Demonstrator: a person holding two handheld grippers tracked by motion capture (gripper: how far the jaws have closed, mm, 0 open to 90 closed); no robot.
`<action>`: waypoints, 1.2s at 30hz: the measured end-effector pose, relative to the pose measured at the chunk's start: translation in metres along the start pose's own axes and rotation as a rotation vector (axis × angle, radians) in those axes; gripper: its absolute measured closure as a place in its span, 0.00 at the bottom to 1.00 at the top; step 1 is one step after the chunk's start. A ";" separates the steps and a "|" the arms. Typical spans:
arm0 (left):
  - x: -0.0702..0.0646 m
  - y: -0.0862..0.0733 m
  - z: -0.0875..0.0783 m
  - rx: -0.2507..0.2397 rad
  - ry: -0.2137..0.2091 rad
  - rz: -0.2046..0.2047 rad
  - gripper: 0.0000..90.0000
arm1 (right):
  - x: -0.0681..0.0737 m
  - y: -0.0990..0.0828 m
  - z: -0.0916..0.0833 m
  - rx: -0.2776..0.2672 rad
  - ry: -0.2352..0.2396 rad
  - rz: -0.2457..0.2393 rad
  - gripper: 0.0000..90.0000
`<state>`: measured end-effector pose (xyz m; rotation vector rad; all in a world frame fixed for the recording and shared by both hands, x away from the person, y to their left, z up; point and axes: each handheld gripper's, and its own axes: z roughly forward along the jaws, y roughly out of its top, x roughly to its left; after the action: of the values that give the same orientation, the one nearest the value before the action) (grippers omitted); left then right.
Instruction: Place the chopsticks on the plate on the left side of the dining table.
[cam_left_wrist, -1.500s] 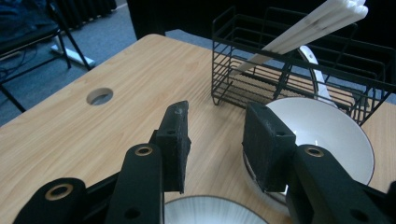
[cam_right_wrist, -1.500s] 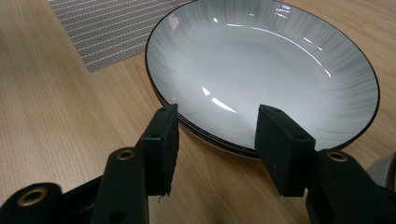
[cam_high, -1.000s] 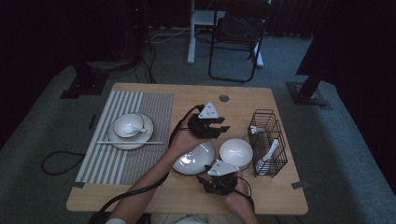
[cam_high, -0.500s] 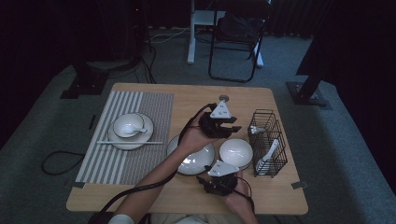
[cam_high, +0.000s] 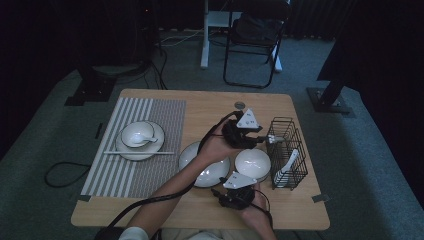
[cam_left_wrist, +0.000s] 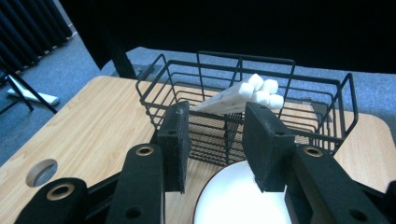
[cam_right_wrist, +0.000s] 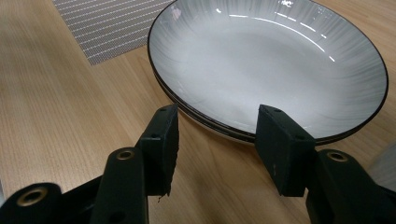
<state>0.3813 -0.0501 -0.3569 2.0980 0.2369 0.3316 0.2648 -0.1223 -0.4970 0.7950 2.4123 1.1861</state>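
You see a black wire basket (cam_left_wrist: 243, 100) holding white spoons (cam_left_wrist: 247, 93), a grey, dark-rimmed plate (cam_right_wrist: 266, 65), a grey-and-white striped mat (cam_high: 135, 145) at left, and a light wooden table (cam_high: 200, 102).

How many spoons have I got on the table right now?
2: one spoon in the small bowl on the striped placemat, the other standing in the black wire basket at the right. More may be hidden there.
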 end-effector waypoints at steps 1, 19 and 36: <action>0.000 0.000 0.000 -0.002 0.000 0.000 0.69 | 0.000 0.000 0.000 0.000 0.000 0.000 0.55; 0.002 0.005 0.011 0.018 0.020 -0.003 0.75 | 0.001 0.002 -0.001 -0.008 0.002 0.002 0.55; 0.014 0.011 0.044 0.040 0.051 -0.056 0.91 | 0.001 0.003 -0.005 -0.017 -0.005 0.004 0.54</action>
<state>0.4091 -0.0866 -0.3678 2.1203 0.3337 0.3495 0.2625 -0.1232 -0.4911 0.7971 2.3943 1.2030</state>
